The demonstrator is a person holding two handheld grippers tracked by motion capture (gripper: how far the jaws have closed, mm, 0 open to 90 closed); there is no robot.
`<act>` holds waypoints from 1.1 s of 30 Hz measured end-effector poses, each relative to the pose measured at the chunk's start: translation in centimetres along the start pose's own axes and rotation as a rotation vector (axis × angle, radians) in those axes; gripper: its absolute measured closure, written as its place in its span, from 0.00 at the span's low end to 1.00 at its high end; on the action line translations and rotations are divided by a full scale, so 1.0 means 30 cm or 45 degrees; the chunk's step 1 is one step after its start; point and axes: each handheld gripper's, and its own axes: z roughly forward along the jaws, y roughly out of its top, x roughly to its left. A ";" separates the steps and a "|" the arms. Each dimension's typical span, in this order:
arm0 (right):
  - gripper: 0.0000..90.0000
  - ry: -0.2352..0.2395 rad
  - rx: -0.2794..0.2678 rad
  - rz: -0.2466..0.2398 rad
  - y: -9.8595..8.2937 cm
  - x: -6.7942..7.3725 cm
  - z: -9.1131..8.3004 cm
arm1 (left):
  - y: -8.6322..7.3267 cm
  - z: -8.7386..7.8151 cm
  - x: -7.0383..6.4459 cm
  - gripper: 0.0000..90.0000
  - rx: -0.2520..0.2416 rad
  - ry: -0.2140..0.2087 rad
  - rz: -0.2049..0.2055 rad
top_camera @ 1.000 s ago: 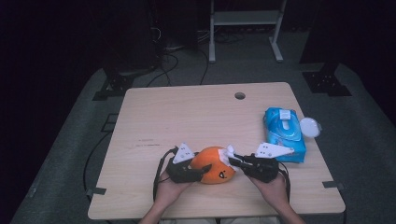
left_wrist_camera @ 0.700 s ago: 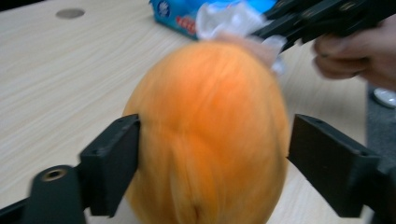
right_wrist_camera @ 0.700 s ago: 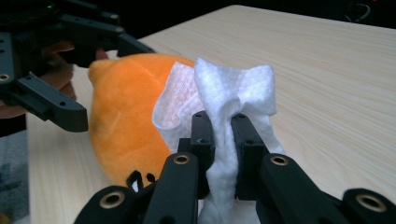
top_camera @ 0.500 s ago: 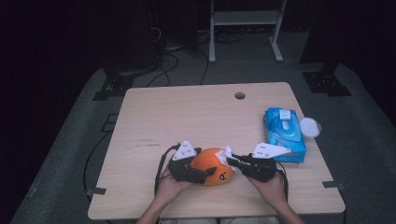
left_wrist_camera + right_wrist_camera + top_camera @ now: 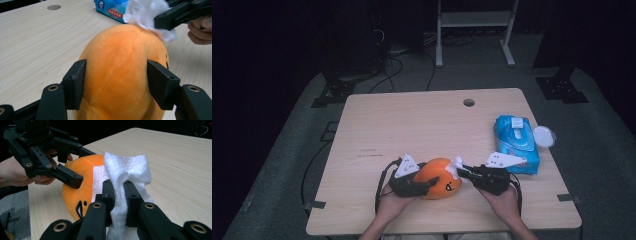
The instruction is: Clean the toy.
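- The orange plush toy (image 5: 439,178) sits near the front edge of the counter (image 5: 412,125), right between both hands.
- The left hand-held gripper (image 5: 417,184) has its jaws clamped on either side of the plush, pads pressed into the fabric.
- The right hand-held gripper (image 5: 460,172) is pinched tight on a white wipe (image 5: 126,173), and the wipe is touching the top of the plush on its right side.
- A blue pack of wipes (image 5: 516,144) lies near the counter's right edge, just behind the right hand-held gripper, with a round white lid (image 5: 544,136) just beside it.
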 end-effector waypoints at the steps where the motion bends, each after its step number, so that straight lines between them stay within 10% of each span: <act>1: 0.89 -0.001 0.005 0.002 -0.002 -0.001 0.001 | 0.000 0.000 -0.001 0.41 -0.001 -0.001 0.001; 7: 0.89 -0.024 0.024 0.107 -0.035 -0.058 -0.002 | 0.006 0.005 -0.028 0.39 -0.011 -0.003 0.038; 15: 0.89 0.030 0.003 -0.006 0.012 0.012 0.013 | 0.022 0.010 -0.081 0.32 -0.001 -0.051 0.133; 22: 0.89 0.009 0.022 0.028 -0.012 -0.030 0.000 | 0.021 0.045 -0.011 0.12 0.125 -0.118 -0.035; 25: 0.89 -0.001 0.018 0.043 -0.003 -0.030 0.002 | 0.024 0.041 -0.031 0.37 0.080 -0.041 0.072; 29: 0.89 0.018 -0.046 0.049 0.027 -0.027 -0.012 | 0.040 0.046 -0.066 0.46 -0.008 0.090 0.207; 33: 0.89 0.009 -0.024 -0.019 0.043 0.005 -0.006 | 0.034 0.069 -0.093 0.41 0.018 0.053 0.277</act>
